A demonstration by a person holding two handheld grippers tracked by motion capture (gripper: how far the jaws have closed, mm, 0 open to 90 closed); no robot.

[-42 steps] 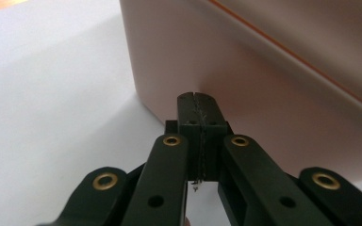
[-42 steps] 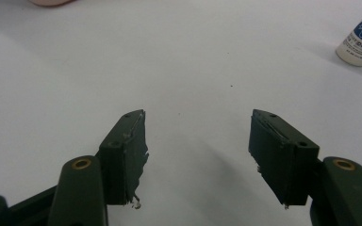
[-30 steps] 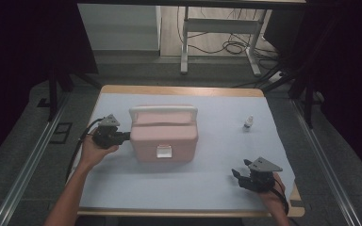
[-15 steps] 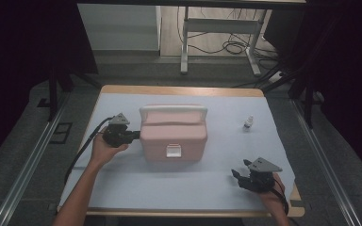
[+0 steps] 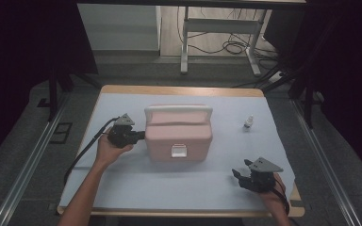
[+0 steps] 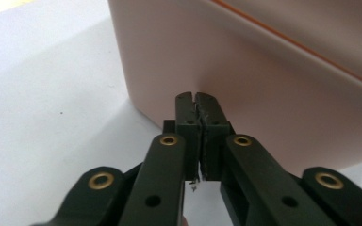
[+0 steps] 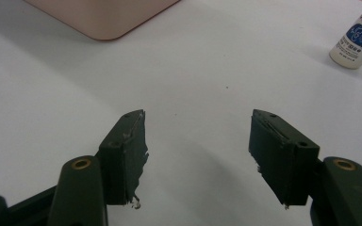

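The pink box [image 5: 178, 134] sits on the white table cover [image 5: 169, 183], just ahead of the tips of my left gripper [image 5: 140, 136]. In the left gripper view the box's side wall [image 6: 245, 89] rises right behind my jaw tips, near its rounded corner; I cannot tell whether the tips touch the wall or stand just off it. My left gripper [image 6: 197, 101] has its jaws pressed together, pad against pad, with nothing between them. It points level at the box's side, low on the wall. The box lid is down, a white latch [image 5: 179, 150] showing on the face toward me and a white handle [image 5: 178, 111] lying along the top at the far edge.

My right gripper [image 5: 241, 175] rests well apart from the box, near my edge of the table. Its jaws stand wide apart over bare cover in the right gripper view [image 7: 198, 141], holding nothing. Beyond them the box's corner [image 7: 103, 16] lies ahead on one side, and a small white dropper bottle [image 7: 356, 40] with a blue label stands ahead on the other side.
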